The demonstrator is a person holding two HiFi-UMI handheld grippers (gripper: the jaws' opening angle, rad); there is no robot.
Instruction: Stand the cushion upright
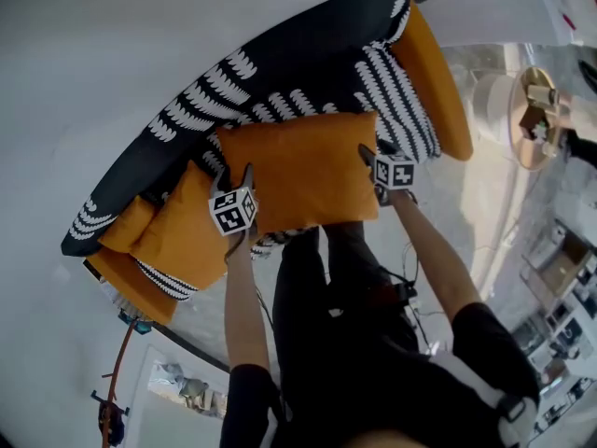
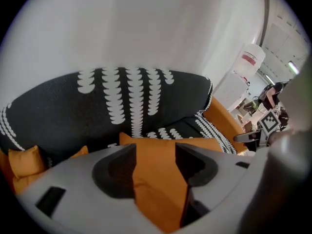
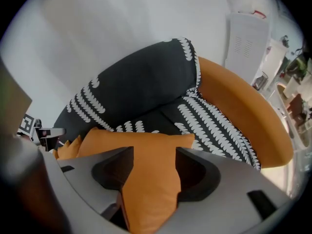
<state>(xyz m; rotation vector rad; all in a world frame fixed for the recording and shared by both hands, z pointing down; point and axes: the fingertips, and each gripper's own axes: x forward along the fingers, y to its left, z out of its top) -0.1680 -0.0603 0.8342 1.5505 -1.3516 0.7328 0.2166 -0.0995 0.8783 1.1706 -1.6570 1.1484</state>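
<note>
Looking down from the head view, I have the orange cushion at the middle of the picture. Its broad face is turned up at the camera, and it sits on the seat of the black, white-patterned sofa. The sofa's backrest curves round from 9 to 1 o'clock of it. Smaller orange cushions are bunched at its 8 o'clock, and the sofa's orange side panel is at 2 o'clock. Whether the cushion lies flat or leans on the backrest I can't tell from this view.

The left tongs are at the cushion's 9 o'clock edge and the right tongs are at its 3 o'clock edge. The head view does not show the gap between the jaws, but the gripper views do. In the left gripper view, the left tongs stand wide apart with the cushion's edge running up between the jaws, not pinched. The right gripper view shows the same for the right tongs: spread wide, with orange fabric loose between them. Each gripper view also catches the other tongs' marker cube at its edge, at 3 o'clock and at 9 o'clock.
</note>
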